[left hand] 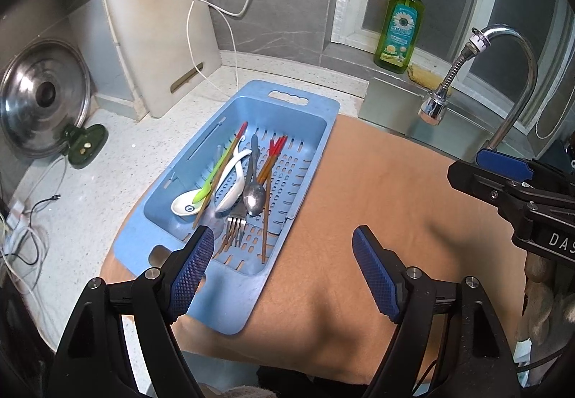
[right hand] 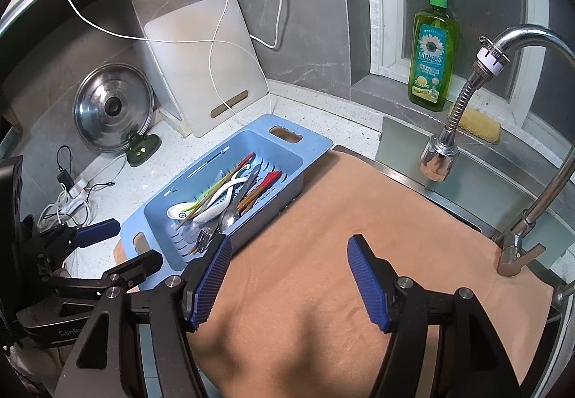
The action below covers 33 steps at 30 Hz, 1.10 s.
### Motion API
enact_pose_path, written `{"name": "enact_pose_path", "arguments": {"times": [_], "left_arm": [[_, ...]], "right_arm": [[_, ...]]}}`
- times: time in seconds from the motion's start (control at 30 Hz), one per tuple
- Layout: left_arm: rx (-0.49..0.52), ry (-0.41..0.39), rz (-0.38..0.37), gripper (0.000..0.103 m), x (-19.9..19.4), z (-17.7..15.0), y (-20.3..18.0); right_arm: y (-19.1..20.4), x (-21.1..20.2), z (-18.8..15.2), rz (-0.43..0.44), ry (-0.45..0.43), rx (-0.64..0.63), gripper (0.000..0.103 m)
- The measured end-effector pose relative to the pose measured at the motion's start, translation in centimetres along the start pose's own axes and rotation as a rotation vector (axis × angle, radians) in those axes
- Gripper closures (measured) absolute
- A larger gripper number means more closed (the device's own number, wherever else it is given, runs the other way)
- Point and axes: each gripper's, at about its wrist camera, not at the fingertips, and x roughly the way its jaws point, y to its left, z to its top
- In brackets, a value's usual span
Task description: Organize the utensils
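1. my left gripper has its jaws apart with nothing between them, poised over the near end of the pale blue slotted plastic drain basket.
2. the basket holds the jumbled utensils: white ceramic spoons, a steel spoon, a steel fork and red-tipped wooden chopsticks, probably left to drain.
3. the basket's right edge rests on the tan cloth, which lies bare, giving open room for sorting.
4. my right gripper, jaws apart and empty, hangs over that cloth.

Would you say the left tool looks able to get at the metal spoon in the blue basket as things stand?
Probably yes: the left tool is open above the basket's near end, and the metal spoon lies uncovered on top.
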Motion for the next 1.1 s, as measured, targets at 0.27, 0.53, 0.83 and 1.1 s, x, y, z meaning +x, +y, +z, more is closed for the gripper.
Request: {"name": "enact_pose_path", "arguments": {"times": [0.27, 0.53, 0.83, 1.1], "left_arm": [[0.003, -0.001, 0.006, 0.023, -0.01, 0.13, -0.04], [0.003, -0.001, 0.007, 0.023, 0.02, 0.22, 0.02], [0.006, 0.0, 0.008, 0.023, 0.16, 0.36, 0.01], [0.0, -0.002, -0.01, 0.023, 0.24, 0.46, -0.07]], "right_arm": [[0.09, -0.03, -0.08, -0.001, -0.001, -0.004, 0.039], [-0.05, 0.04, 0.03, -0.001, 0.0, -0.001, 0.039], [-0.35, 0.3, 0.15, -0.004, 0.002, 0.003, 0.039], [-0.35, 0.59, 0.02, -0.004, 0.01, 0.002, 0.039]]}}
